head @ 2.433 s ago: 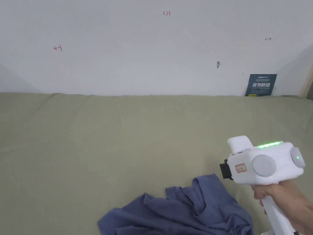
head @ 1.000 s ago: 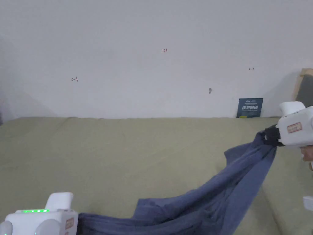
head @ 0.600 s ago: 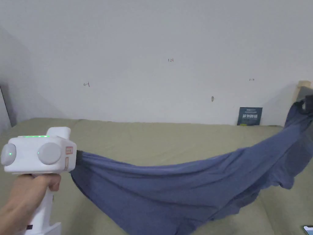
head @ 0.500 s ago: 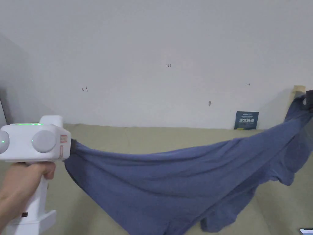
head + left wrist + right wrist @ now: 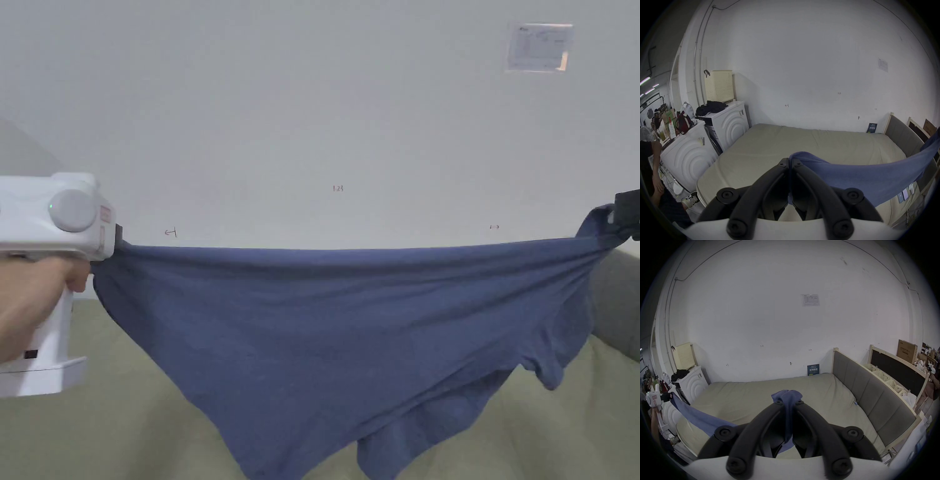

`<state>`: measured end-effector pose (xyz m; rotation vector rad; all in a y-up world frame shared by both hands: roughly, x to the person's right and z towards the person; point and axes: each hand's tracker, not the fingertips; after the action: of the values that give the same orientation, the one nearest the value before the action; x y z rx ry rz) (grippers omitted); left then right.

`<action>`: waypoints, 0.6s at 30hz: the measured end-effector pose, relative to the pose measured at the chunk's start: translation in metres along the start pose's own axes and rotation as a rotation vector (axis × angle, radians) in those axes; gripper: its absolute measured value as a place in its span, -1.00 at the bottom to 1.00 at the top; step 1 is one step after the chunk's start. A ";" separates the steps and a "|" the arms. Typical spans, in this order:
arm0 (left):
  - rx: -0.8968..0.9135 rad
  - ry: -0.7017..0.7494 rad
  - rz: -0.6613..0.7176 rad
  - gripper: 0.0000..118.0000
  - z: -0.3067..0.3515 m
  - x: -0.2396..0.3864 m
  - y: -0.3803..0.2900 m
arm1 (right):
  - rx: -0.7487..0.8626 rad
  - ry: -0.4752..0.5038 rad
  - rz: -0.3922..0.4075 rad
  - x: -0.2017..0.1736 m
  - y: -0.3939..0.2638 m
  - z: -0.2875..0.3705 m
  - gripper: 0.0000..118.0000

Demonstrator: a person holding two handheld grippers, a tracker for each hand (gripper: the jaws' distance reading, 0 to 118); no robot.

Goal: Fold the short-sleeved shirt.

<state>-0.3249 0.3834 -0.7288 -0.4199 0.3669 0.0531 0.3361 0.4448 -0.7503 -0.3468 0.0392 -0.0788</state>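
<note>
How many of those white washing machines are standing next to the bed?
2. One white washing machine stands at the bed's far corner, with a cream basket and dark clothes on top; the other stands nearer, beside it. More may be hidden beyond.

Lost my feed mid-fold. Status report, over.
Left gripper and right gripper both shut on shirt. Shirt stretched between them, hanging above bed. Nothing in the way.

Left gripper (image 5: 790, 161), held in the left hand (image 5: 28, 306), jaws clamped on the shirt (image 5: 350, 331). Right gripper (image 5: 788, 400) raised far to the right, jaws likewise pinching cloth.
</note>
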 end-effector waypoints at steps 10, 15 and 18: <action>0.014 0.053 -0.021 -1.00 -0.040 0.018 0.038 | -0.007 -0.006 0.014 -0.012 0.031 -0.057 -0.90; 0.020 0.080 -0.038 -1.00 -0.075 0.031 0.055 | -0.016 -0.017 0.029 -0.022 0.046 -0.095 -0.90; 0.022 0.097 -0.046 -1.00 -0.094 0.041 0.066 | -0.016 -0.020 0.037 -0.026 0.057 -0.122 -0.90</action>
<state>-0.3270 0.4041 -0.8492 -0.4094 0.4526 -0.0164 0.3076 0.4592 -0.8838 -0.3626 0.0265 -0.0388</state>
